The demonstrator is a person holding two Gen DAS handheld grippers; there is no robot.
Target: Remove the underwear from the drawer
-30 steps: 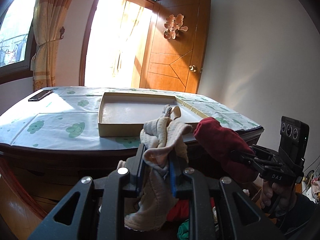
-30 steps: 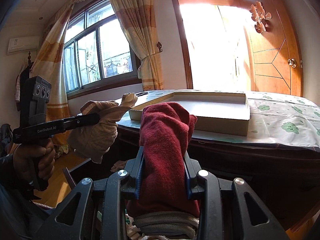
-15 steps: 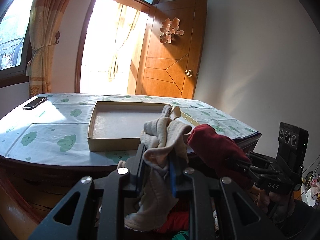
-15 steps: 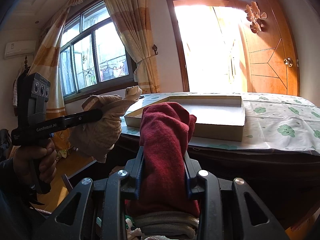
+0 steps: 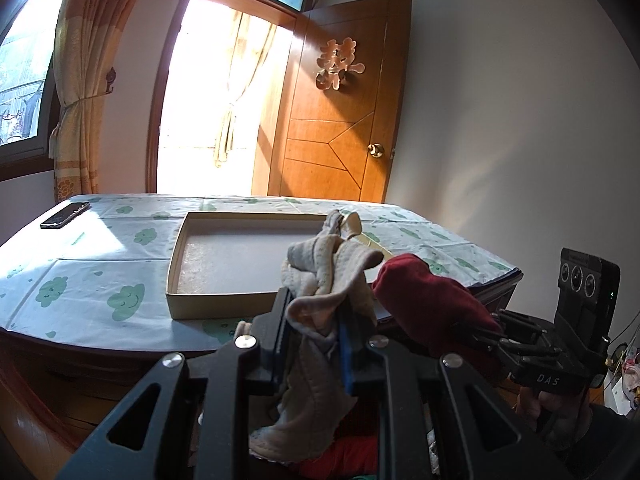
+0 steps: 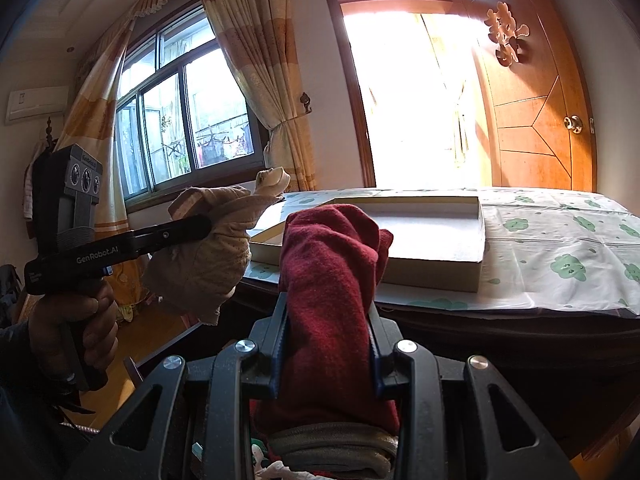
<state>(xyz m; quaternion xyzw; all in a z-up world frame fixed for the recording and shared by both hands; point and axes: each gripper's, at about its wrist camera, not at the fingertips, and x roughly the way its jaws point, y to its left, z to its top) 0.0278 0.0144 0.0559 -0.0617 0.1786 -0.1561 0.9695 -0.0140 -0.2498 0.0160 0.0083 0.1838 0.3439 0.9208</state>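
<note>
My left gripper [image 5: 316, 320] is shut on a beige piece of underwear [image 5: 332, 280], which bunches above the jaws and hangs down below them. From the right wrist view the same beige underwear [image 6: 212, 252] shows at the left, clamped in the left gripper [image 6: 200, 226] that a hand holds. My right gripper [image 6: 326, 320] is shut on a dark red piece of underwear [image 6: 332, 264] with a grey waistband at the bottom. The red underwear [image 5: 424, 300] also appears at the right of the left wrist view. Both pieces are held up in front of the table edge. The drawer is hidden below.
A shallow open cardboard box [image 5: 208, 304] lies on the table [image 5: 80, 280], which has a white cloth with green prints. A dark phone [image 5: 64, 215] rests at the table's far left. A wooden door [image 5: 340, 120], bright doorway and curtained window [image 6: 188, 120] stand behind.
Both grippers have risen slightly with their cloths, so the table and box sit lower and flatter in view. The grips are unchanged.
</note>
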